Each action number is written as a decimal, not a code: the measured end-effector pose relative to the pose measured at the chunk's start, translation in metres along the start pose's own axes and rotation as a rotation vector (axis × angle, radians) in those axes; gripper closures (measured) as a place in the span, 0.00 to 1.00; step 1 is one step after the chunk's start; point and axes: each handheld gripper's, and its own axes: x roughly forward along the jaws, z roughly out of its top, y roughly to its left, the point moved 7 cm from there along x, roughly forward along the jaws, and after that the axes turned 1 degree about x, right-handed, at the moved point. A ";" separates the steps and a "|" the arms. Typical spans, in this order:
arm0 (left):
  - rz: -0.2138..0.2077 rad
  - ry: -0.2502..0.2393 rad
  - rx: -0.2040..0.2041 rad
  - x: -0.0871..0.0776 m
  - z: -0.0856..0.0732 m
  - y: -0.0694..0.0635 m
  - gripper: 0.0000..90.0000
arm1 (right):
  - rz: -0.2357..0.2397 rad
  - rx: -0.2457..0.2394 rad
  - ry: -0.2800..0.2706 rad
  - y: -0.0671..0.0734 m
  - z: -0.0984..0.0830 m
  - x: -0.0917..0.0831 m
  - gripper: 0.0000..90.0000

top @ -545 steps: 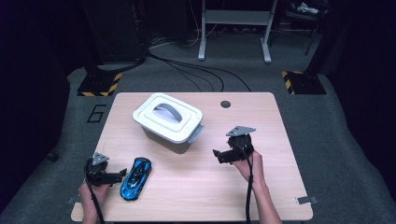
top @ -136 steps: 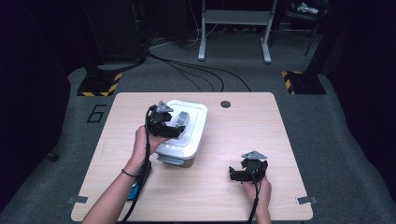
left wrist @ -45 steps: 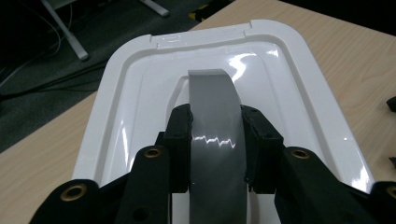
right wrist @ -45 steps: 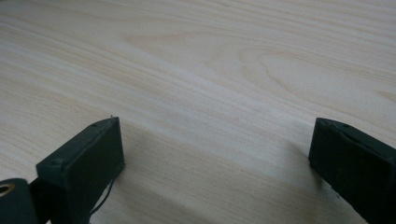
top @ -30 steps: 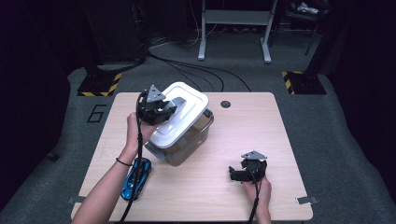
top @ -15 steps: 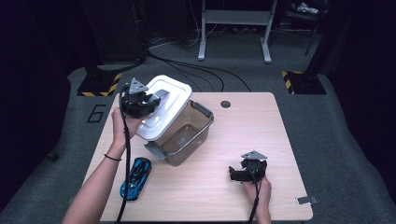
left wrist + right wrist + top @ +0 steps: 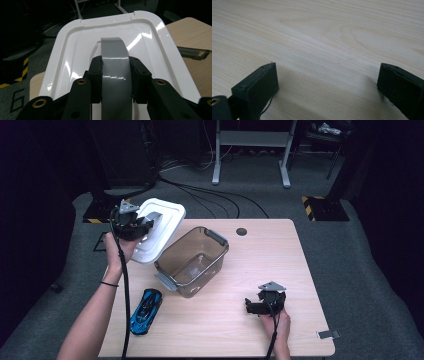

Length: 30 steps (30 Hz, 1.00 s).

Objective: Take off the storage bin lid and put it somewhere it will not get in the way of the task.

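Left tongs (image 7: 115,75): clamped on the grey handle (image 7: 115,65) of the white lid (image 7: 75,50), one jaw on each side of it
Lid: held in the air, tilted, over the far left corner of the tabletop (image 7: 280,250), clear of the bin (image 7: 192,262); in the high view it sits at (image 7: 160,232) with the left tongs (image 7: 145,226) on its near side
Bin: clear, open, resting near the middle of the tabletop, just right of the lid
Car (image 7: 146,311): blue, lying on the tabletop near the bin's front corner, beside the left forearm
Right tongs (image 7: 327,87): jaws wide apart, nothing between them, low over bare wood; in the high view they rest at (image 7: 252,306), near the front right, well apart from the bin
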 end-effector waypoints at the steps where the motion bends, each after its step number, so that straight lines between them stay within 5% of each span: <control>1: 0.006 -0.002 -0.008 0.001 -0.001 0.003 0.74 | 0.000 0.000 0.000 0.000 0.000 0.000 0.03; 15: 0.088 0.034 -0.067 0.020 -0.020 0.036 0.74 | 0.000 -0.003 0.002 0.000 0.000 0.000 0.03; 30: 0.151 0.103 -0.116 0.043 -0.060 0.060 0.74 | 0.000 -0.004 0.002 0.000 0.000 0.000 0.03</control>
